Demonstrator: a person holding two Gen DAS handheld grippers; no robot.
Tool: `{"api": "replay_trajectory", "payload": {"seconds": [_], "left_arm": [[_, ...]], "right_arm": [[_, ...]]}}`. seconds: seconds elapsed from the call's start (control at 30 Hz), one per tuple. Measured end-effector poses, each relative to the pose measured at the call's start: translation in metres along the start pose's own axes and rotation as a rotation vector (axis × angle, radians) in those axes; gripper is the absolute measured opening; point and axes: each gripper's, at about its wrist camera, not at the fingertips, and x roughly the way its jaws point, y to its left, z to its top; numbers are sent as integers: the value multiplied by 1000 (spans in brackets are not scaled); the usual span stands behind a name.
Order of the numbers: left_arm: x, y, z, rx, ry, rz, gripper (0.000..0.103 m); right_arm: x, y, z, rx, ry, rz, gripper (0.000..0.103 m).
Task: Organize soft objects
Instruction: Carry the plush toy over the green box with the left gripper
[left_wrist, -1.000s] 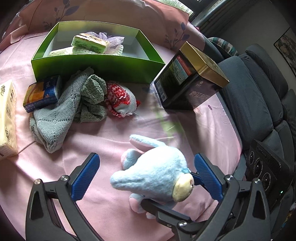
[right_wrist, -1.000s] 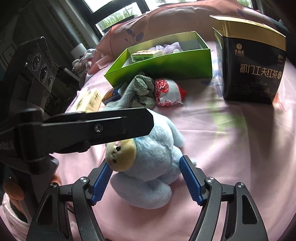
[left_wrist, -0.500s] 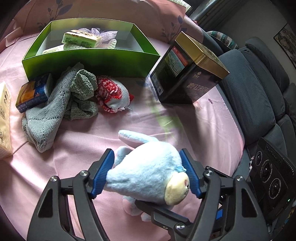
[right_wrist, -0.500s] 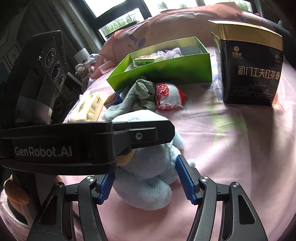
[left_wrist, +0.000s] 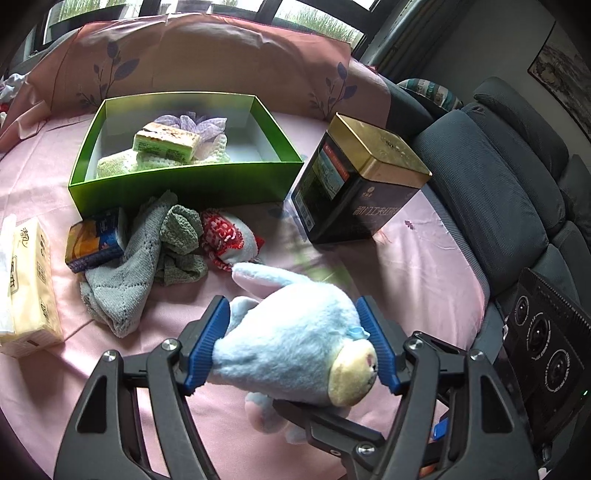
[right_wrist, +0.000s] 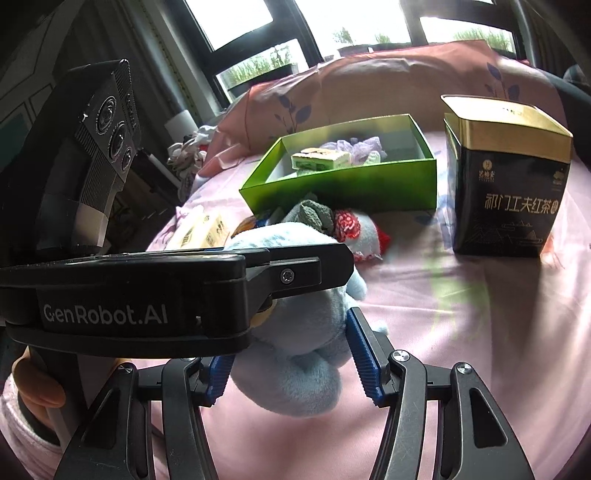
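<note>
A light blue plush toy (left_wrist: 291, 347) with a cream snout lies near the front of the pink bed. My left gripper (left_wrist: 293, 347) is shut on its body, blue pads pressing both sides. My right gripper (right_wrist: 291, 354) is shut on the same plush toy (right_wrist: 295, 369) from the other side, lower down; the left gripper's black body hides the toy's head there. A green open box (left_wrist: 184, 181) at the back holds a tissue pack and knitted pieces. A grey-green knitted cloth (left_wrist: 147, 258) and a red-and-white soft pouch (left_wrist: 229, 240) lie in front of it.
A black tea tin with a gold lid (left_wrist: 362, 184) stands right of the green box. A yellow tissue pack (left_wrist: 26, 284) and a small blue-orange packet (left_wrist: 96, 240) lie at the left. A dark sofa (left_wrist: 509, 206) borders the bed's right edge.
My left gripper went from open around the plush toy to shut on it. My right gripper narrowed onto the toy too. The toy has risen slightly with both grippers.
</note>
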Motion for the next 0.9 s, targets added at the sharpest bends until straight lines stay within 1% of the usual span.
{"api": "replay_trajectory", "payload": {"seconds": [0.23, 0.4, 0.7, 0.83, 0.9], "left_arm": [[-27, -1, 23, 23, -61, 28, 70], [-47, -2, 44, 45, -106, 44, 70], [-81, -10, 100, 92, -184, 72, 70], [-87, -13, 128, 113, -205, 86, 70], [-86, -14, 141, 122, -203, 93, 70]], "right_arm": [[-9, 16, 26, -48, -53, 14, 59], [-14, 28, 52, -87, -96, 20, 59], [-29, 44, 109, -168, -196, -6, 59], [-37, 48, 135, -192, -248, -14, 58], [-40, 46, 147, -186, -267, -5, 58]]}}
